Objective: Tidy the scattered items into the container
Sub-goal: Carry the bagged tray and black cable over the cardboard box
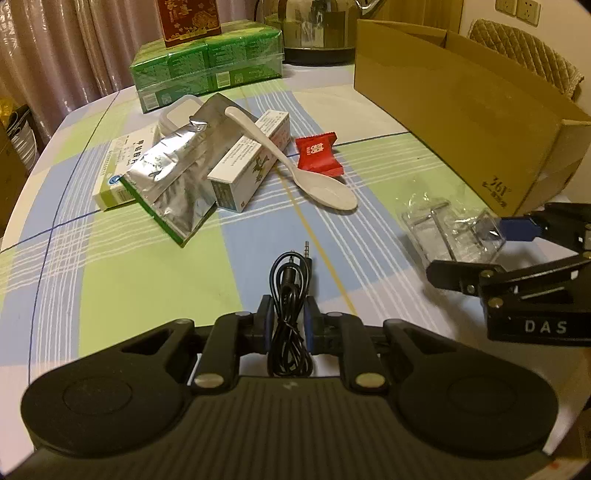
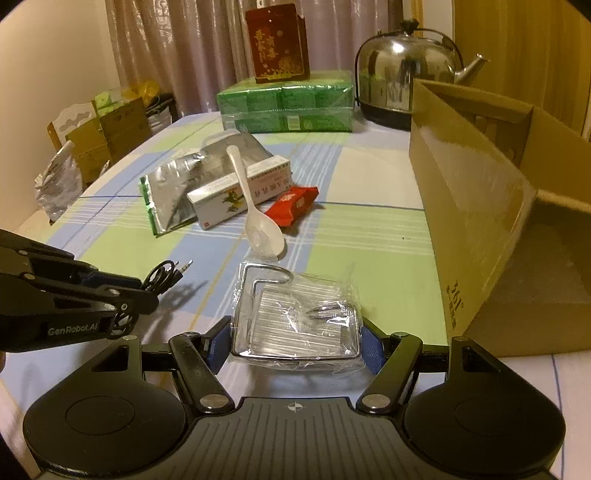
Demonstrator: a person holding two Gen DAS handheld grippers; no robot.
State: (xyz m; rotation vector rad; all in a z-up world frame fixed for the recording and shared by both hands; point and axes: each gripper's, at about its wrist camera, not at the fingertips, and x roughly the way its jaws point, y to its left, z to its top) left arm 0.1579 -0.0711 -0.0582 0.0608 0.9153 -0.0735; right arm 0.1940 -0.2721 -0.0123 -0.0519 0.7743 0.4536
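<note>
Cardboard box (image 2: pixel 476 206) stands right of your right gripper (image 2: pixel 295 341), half-open around the wrapped rack (image 2: pixel 295 317); left gripper (image 1: pixel 289 325) pinches the cable (image 1: pixel 290 295).

Cardboard box (image 1: pixel 461 122): inside not visible from left wrist view; right end cut by frame edge. In right wrist view, its top and right side run out of frame (image 2: pixel 480 206).
Kettle (image 1: pixel 317 29): top cut off in left view.
Red carton (image 1: pixel 190 20): upper part cut off, print illegible.
White tub (image 1: pixel 181 112): mostly hidden behind foil pouch (image 1: pixel 177 173).
Flat medicine box (image 1: pixel 122 166): right part covered by pouch; print too small to read.
Audio cable (image 1: pixel 290 314): lower coil hidden behind gripper body.
Bagged item on far left (image 2: pixel 59 181): blurred, contents unclear.
</note>
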